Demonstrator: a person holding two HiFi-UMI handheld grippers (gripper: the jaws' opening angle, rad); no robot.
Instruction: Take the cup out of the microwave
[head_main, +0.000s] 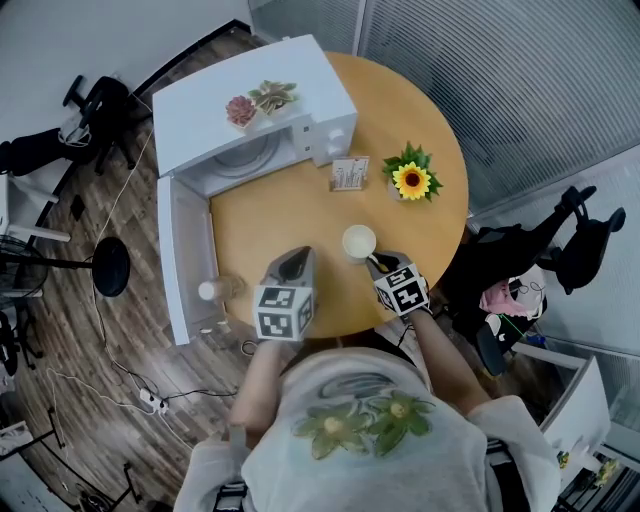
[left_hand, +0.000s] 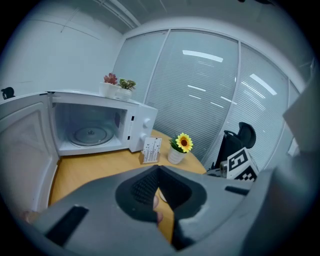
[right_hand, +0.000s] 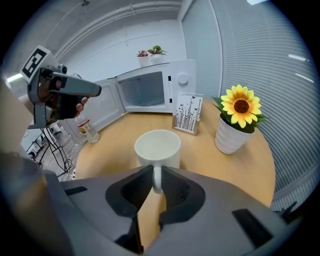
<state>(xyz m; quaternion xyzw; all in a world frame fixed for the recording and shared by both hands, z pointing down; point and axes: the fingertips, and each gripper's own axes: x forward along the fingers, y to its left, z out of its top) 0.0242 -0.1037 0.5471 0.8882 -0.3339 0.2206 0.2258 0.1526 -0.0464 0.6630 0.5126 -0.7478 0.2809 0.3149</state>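
Right gripper (right_hand: 156, 172) pointed steeply down at the table (head_main: 290, 215), jaws pinched on the cup (right_hand: 157, 145) handle. Left gripper (left_hand: 159, 169) hung beside it, jaws closed, empty

The cup (right_hand: 157, 147) looks like glossy, smooth cream ceramic. The counter (head_main: 290, 215) is smooth, satiny light wood, and the microwave (head_main: 215, 110) has a white, faintly shiny casing.

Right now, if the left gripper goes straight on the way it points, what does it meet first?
Likely the bare tabletop just beyond the left gripper's closed tips; the card stand lies further along, though depth is unclear.
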